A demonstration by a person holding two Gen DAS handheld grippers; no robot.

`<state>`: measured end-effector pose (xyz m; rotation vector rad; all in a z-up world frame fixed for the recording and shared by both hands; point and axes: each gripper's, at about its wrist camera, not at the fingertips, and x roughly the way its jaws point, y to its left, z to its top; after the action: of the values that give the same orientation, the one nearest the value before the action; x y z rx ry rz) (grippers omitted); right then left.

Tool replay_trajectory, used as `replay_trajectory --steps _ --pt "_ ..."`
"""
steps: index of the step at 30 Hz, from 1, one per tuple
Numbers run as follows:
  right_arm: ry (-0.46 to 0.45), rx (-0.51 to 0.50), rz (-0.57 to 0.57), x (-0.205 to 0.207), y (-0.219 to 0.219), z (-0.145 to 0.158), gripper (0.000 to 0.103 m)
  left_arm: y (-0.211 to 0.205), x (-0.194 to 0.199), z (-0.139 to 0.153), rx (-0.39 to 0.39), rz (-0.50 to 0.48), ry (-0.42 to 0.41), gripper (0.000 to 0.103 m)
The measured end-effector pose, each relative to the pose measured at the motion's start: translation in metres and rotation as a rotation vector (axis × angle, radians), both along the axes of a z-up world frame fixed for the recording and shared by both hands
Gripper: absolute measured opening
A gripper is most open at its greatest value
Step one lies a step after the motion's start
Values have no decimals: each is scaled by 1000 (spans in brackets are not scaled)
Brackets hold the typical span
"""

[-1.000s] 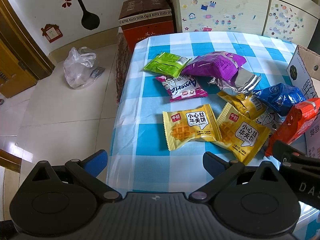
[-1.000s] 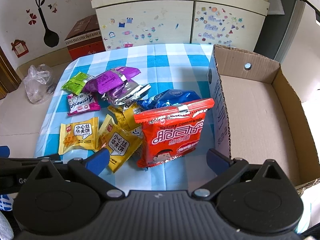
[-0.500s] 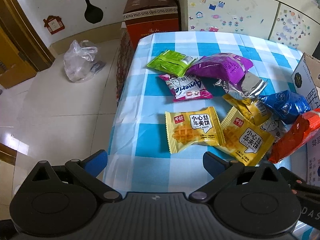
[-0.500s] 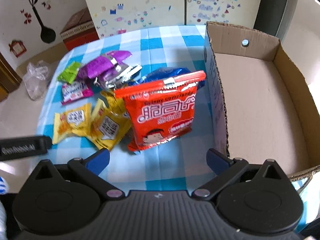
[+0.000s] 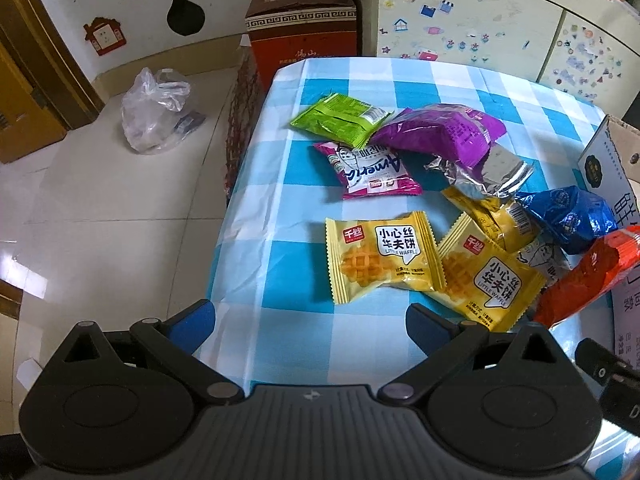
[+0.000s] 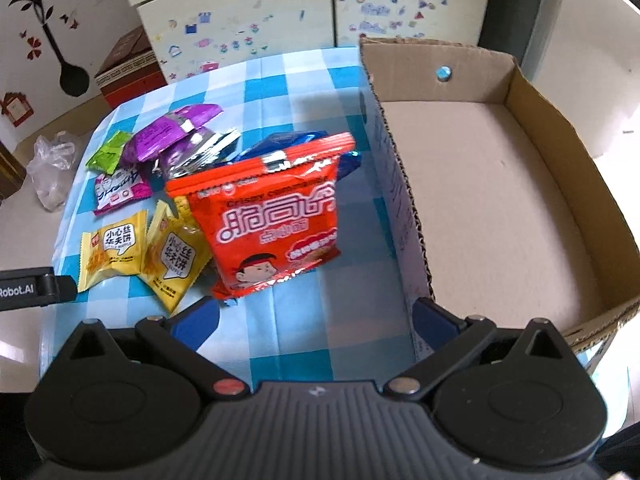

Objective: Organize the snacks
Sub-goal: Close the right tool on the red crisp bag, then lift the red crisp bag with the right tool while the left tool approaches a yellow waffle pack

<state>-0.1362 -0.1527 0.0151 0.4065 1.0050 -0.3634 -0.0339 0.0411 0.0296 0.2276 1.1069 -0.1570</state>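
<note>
Here the red packet (image 6: 272, 224) nearly touches the cardboard box (image 6: 404, 208) wall.

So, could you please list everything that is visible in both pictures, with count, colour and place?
waffle packets: two, yellow, near table edge, overlapping
red bag: one, red, beside the box
blue bag: one, blue, behind the red bag
purple bag: one, purple, far side
green packet: one, green, far left
pink packet: one, pink and white, below the green one
cardboard box: one, brown, table's right
plastic bag: one, clear, floor
left gripper: fingers open
right gripper: fingers open
</note>
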Motion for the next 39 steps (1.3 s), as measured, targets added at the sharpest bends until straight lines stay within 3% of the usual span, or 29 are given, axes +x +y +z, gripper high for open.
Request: replay_trajectory --steps 5,14,26,28,31,32,39 --pt "-31 28 -30 -7 -9 4 102 -1 1 1 -15 2 1 103" --pt "-209 54 26 -11 -11 15 102 -2 1 5 -74 8 -4 103" --pt "-301 -26 90 4 -4 3 95 3 9 -7 -162 12 28 103" --pt "-303 -18 92 8 -5 -1 89 4 10 -10 -171 16 31 103" --pt "-308 12 102 11 -7 -6 67 6 13 -14 -203 34 53 103" --pt "-312 14 101 12 -6 -7 65 7 14 -15 -219 39 61 103" --pt "-339 75 84 3 -11 4 65 6 17 -21 -298 57 107 103"
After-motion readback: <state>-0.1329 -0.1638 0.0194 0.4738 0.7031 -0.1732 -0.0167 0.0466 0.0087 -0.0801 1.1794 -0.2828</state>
